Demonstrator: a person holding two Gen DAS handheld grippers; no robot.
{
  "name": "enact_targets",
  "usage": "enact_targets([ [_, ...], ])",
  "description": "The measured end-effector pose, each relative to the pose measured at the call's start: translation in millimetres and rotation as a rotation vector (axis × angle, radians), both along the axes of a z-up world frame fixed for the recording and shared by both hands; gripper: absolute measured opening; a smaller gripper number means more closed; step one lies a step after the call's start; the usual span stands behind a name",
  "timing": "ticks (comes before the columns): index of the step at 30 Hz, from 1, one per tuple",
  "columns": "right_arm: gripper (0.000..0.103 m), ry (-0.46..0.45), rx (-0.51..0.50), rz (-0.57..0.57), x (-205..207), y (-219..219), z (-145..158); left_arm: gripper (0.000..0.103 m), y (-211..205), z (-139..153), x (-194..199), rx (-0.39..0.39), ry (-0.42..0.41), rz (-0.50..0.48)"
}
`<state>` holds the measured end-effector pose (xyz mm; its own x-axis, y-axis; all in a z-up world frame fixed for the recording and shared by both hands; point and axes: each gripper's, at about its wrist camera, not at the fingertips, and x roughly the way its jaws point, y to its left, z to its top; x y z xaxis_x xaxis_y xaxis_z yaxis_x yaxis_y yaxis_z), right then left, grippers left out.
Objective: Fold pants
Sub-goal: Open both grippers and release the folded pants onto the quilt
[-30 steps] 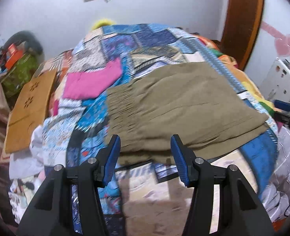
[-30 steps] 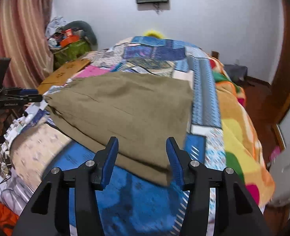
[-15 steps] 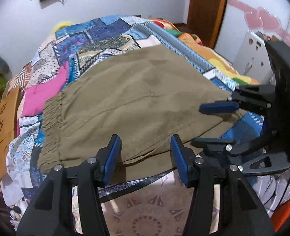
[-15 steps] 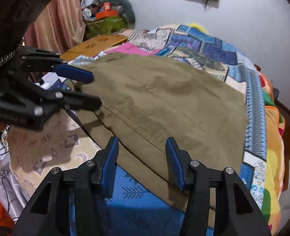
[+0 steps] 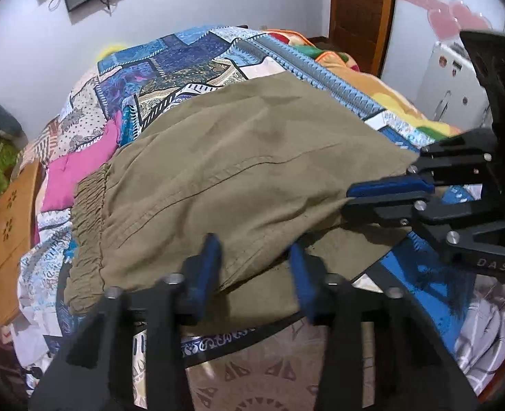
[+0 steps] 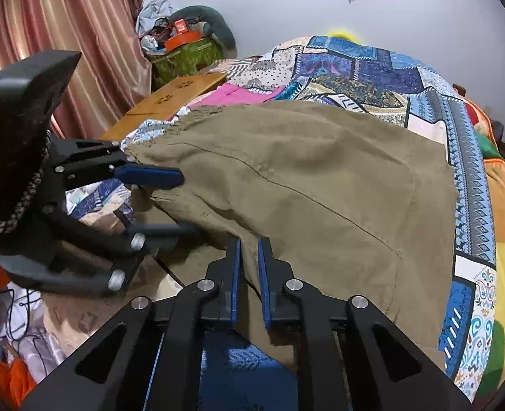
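Olive-green pants (image 5: 238,171) lie flat across a patchwork bedspread, elastic waistband (image 5: 88,205) to the left; they also show in the right wrist view (image 6: 320,178). My left gripper (image 5: 252,267) is open, its blue fingers astride the near folded edge of the cloth. It also shows in the right wrist view (image 6: 170,202), jaws apart around that edge. My right gripper (image 6: 249,274) has its jaws closed to a narrow gap with a ridge of the pants' top layer between them. It shows in the left wrist view (image 5: 365,200) at the right side of the pants.
The patchwork bedspread (image 5: 190,61) covers the bed. A pink cloth (image 5: 77,171) lies beyond the waistband. A wooden board (image 5: 12,226) leans at the bed's left side. Curtains (image 6: 64,24) and a cluttered green bag (image 6: 184,54) stand behind. White furniture (image 5: 451,82) stands to the right.
Both grippers moved in onto the near edge of the pants. The right gripper's jaws closed from wide open onto the cloth. The left gripper stays open.
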<state>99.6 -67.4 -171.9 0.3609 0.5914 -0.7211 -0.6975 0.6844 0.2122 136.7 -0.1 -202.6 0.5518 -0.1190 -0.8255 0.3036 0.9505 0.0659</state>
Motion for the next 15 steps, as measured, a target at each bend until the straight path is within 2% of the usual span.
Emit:
enact_targets([
  [5, 0.007, -0.012, 0.019, 0.004, -7, -5, 12, 0.021, 0, 14, -13, -0.028, -0.026, -0.023],
  [9, 0.007, -0.012, 0.024, 0.013, -13, -9, 18, 0.021, 0, 18, -23, -0.045, -0.022, -0.025],
  [15, 0.008, 0.005, -0.006, 0.017, -24, -7, 12, 0.024, 1, 6, -35, -0.033, 0.027, -0.003],
])
